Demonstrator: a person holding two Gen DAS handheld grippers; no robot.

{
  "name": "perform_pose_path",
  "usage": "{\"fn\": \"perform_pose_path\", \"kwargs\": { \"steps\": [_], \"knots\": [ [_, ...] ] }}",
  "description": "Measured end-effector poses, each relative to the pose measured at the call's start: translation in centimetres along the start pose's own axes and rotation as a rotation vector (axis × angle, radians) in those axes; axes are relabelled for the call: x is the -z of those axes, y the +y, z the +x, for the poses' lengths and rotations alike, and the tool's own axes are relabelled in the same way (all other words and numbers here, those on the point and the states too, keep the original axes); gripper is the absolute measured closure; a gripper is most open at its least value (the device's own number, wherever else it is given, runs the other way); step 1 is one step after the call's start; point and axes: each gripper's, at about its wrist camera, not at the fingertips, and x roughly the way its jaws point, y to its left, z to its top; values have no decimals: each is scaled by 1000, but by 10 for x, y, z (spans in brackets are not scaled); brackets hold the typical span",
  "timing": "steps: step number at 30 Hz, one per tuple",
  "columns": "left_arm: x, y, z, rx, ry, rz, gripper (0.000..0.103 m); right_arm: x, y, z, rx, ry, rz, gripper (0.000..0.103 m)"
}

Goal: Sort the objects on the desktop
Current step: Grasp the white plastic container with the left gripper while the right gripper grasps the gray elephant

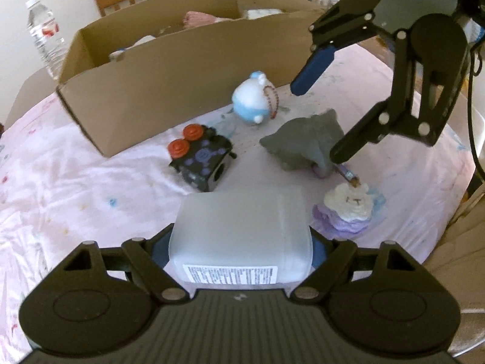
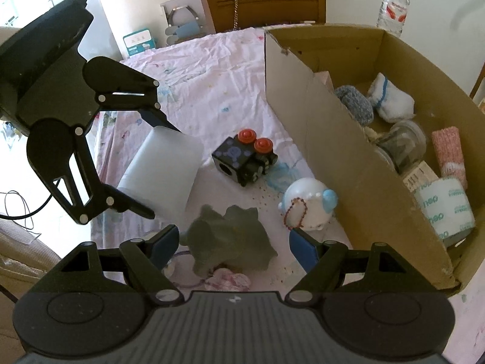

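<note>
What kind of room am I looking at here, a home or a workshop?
Most likely a home, perhaps a dining area: a table under a wrinkled pink cloth, a wooden chair pushed up behind it, and small toys beside a cardboard box of socks and household bits.

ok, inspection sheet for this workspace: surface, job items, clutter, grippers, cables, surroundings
Surface: pink tablecloth, wrinkled, stained.
Job's things: frosted bottle; cube toy; blue-white figurine; grey plush; cardboard box, partly filled.
Clutter: purple-white figure; brush.
Grippers: left gripper jaws shut on the bottle; right gripper jaws open around the plush.
Cables: black cable.
Surroundings: water bottle; wooden chair.
</note>
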Motion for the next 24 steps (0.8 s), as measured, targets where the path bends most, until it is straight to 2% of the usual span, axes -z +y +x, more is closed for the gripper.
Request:
{"fn": "perform_pose_path", "kwargs": {
  "steps": [10, 19, 24],
  "knots": [
    [9, -3, -5, 2, -10, 8, 20, 2, 3, 22, -30, 46, -15, 20],
    [10, -3, -9, 0, -20, 9, 20, 2, -4, 36, -55, 52, 39, 22],
    [12, -7, -22, -11, -40, 3, 20, 1, 5, 28, -15, 41, 5, 24]
  ]
}}
